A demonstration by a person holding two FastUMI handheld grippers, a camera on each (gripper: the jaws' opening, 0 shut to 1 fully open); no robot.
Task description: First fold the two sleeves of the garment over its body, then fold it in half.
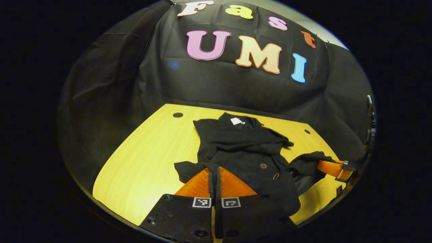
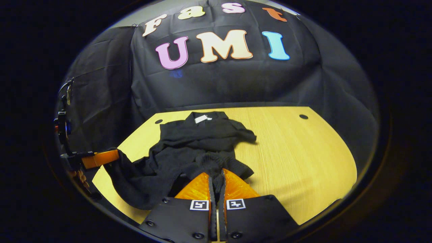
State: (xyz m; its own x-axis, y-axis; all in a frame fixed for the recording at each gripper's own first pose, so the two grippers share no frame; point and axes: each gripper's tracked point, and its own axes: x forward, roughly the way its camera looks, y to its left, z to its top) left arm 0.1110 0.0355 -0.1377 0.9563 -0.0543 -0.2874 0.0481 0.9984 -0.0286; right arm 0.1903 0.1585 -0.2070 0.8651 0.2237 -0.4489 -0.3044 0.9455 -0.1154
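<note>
Table (image 1: 141, 158) carries the black garment (image 1: 243, 145), collar at far edge w/ both sleeves already folded over the body, so approx. only the half-fold is left: left gripper (image 1: 214, 175) & right gripper (image 2: 216, 182) each clenched on a near hem corner.

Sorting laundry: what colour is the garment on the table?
Black garment, plain; clearest in the right gripper view.
</note>
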